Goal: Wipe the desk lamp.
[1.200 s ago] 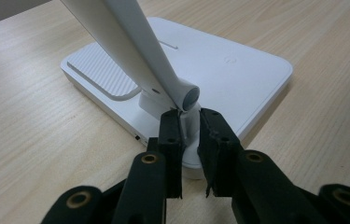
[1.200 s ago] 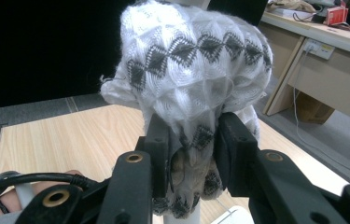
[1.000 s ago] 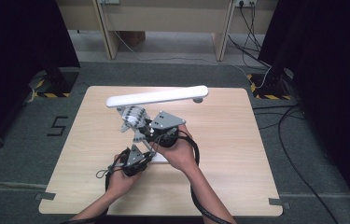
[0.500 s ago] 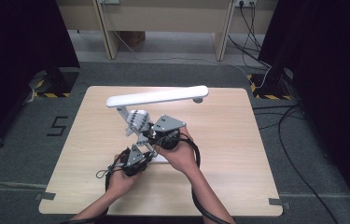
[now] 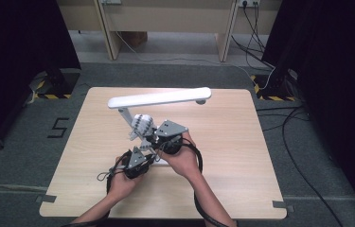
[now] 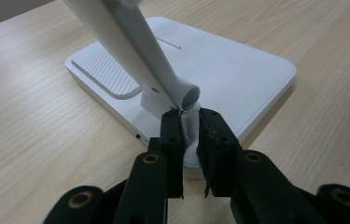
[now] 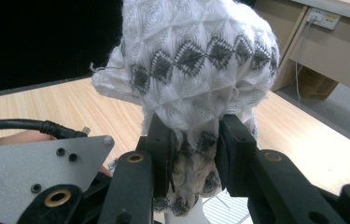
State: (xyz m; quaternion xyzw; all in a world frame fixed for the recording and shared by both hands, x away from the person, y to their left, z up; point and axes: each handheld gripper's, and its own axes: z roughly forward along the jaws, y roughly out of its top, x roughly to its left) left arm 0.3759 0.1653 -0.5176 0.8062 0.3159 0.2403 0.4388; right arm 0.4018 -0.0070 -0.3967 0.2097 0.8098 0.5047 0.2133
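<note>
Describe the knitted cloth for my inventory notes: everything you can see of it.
The cloth is white knit with rows of grey diamonds, soft and bunched. It hangs wrapped around the lamp's slanted stem above the table. The right tool pinches its lower folds between both jaws, as the right gripper view shows.

Wooden table (image 5: 241, 142); white lamp base (image 6: 238, 70) flat on it

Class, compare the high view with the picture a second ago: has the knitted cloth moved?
Yes. The knitted cloth, clamped by the right gripper, has slid down the lamp's stem, away from the lamp head, toward the base.
</note>
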